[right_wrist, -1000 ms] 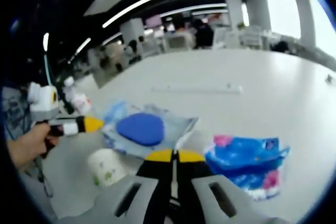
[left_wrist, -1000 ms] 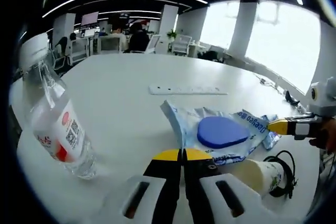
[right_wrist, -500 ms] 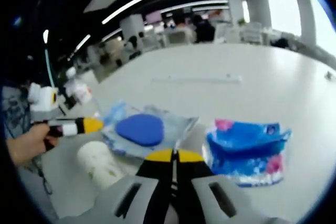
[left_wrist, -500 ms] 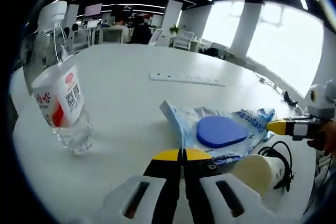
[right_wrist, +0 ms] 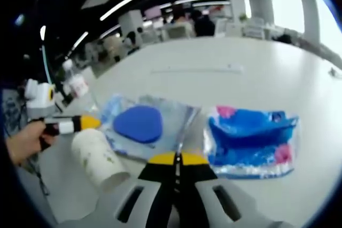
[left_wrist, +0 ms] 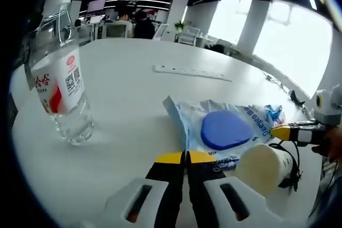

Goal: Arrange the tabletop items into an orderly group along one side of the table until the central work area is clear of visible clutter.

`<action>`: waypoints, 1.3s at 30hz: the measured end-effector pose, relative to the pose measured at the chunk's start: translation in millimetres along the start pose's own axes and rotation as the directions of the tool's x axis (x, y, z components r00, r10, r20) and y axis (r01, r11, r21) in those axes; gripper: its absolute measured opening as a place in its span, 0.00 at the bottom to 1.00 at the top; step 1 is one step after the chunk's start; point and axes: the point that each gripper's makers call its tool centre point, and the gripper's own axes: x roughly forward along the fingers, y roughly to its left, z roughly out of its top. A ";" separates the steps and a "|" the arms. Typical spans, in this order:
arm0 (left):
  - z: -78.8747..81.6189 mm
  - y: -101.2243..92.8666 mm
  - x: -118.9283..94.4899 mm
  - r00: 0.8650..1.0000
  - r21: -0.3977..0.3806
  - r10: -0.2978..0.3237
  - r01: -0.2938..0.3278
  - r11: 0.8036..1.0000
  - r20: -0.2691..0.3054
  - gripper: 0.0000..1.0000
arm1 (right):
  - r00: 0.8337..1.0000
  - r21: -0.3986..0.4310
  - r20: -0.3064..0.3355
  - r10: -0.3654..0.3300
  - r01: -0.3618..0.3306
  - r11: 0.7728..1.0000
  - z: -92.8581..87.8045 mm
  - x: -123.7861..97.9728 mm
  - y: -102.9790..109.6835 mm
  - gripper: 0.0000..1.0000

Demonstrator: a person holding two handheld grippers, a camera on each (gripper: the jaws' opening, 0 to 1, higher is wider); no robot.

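Both grippers hover low over the white table (left_wrist: 128, 100) with jaws pressed together, holding nothing: the left gripper (left_wrist: 185, 157) and the right gripper (right_wrist: 177, 158). A paper cup (left_wrist: 263, 166) lies on its side beside a pale wrapper with a blue disc (left_wrist: 225, 131) on it. A water bottle (left_wrist: 60, 73) stands upright, well apart. A blue packet (right_wrist: 251, 141) lies flat just beside the wrapper.
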 end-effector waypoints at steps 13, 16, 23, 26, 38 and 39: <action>-4.7 3.5 0.3 0.999 -0.046 0.043 -0.043 0.998 -0.001 0.04 | 1.000 -0.014 -0.001 -0.023 0.023 1.000 -1.7 0.6 -1.9 0.00; -4.6 2.3 -0.1 0.998 0.001 0.063 -0.063 0.998 0.010 0.05 | 1.000 -0.052 0.003 -0.030 0.030 0.998 -1.4 0.1 -0.6 0.00; -3.4 5.5 -2.0 0.997 0.001 0.073 -0.073 0.997 0.016 0.08 | 0.999 -0.076 0.004 -0.054 0.054 0.996 0.5 -1.1 -2.9 0.05; -2.5 5.5 -4.6 0.997 0.001 0.070 -0.070 0.998 0.021 0.11 | 0.999 -0.044 0.003 -0.044 0.044 0.998 0.7 -2.8 -0.7 0.09; 11.8 -5.1 -27.8 0.993 0.018 0.027 -0.029 0.999 0.116 0.33 | 0.999 -0.058 0.013 0.032 -0.031 0.998 11.3 -23.1 20.3 0.32; 11.5 -2.2 -30.0 0.993 0.076 0.046 -0.054 0.996 0.110 0.35 | 0.998 -0.076 0.025 0.055 -0.053 0.996 13.5 -24.6 24.7 0.34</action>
